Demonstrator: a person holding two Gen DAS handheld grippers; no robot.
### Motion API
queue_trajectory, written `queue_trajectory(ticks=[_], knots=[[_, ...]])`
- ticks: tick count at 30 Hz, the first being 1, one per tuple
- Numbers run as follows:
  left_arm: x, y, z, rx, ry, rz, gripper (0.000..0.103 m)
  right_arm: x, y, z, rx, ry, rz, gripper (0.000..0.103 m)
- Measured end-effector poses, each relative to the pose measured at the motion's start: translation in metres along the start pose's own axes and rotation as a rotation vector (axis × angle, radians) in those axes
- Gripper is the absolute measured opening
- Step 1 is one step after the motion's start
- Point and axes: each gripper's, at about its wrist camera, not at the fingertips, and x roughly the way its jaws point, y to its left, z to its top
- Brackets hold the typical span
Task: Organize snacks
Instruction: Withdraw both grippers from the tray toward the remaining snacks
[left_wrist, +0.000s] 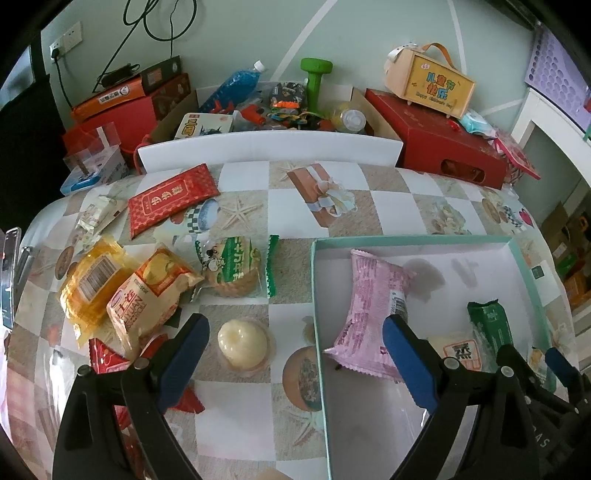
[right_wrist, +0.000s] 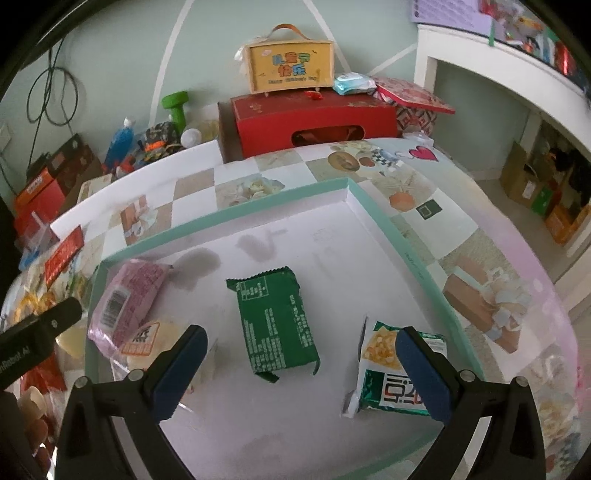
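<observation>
A shallow teal-rimmed box (left_wrist: 406, 240) (right_wrist: 236, 211) lies on the table. Inside are a pink packet (left_wrist: 369, 310) (right_wrist: 125, 299), a dark green packet (right_wrist: 277, 325) (left_wrist: 491, 325), a green-and-white packet (right_wrist: 388, 373) and a clear-wrapped pastry with an orange label (right_wrist: 147, 339) (left_wrist: 458, 350). My left gripper (left_wrist: 295, 336) is open and empty, straddling the box's left wall, with a pale round cake (left_wrist: 242, 343) between its fingers. My right gripper (right_wrist: 301, 345) is open and empty above the box floor, around the dark green packet. Loose on the table: yellow packets (left_wrist: 122, 291), a green-striped biscuit pack (left_wrist: 232, 269), a red packet (left_wrist: 170, 199).
Behind the table stand a red box (left_wrist: 443, 144) (right_wrist: 314, 118) with a yellow gift case (left_wrist: 432, 79) on it, a green dumbbell (left_wrist: 316, 77), a blue bottle (left_wrist: 236, 85) and stacked orange and red boxes (left_wrist: 122, 107). White shelving (right_wrist: 480, 74) is at right.
</observation>
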Motion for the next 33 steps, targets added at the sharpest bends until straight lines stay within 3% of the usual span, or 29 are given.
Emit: queue_trajectory(ticks=[6,18,23,33], knots=[[-0.014,0.001,-0.005,0.007,-0.015,-0.001,0.095,-0.011,0.012,0.000,-0.057,-0.013,-0.027,0.103],[-0.041,0.031,-0.016,-0.017,-0.042,0.047,0.095,-0.033,0.035,-0.003,-0.082,-0.056,0.048,0.103],[-0.049,0.056,-0.025,-0.070,-0.049,0.089,0.095,-0.042,0.058,-0.008,-0.136,-0.081,0.090,0.103],[-0.052,0.107,-0.053,-0.182,0.013,0.181,0.095,-0.056,0.107,-0.025,-0.249,-0.100,0.145,0.103]])
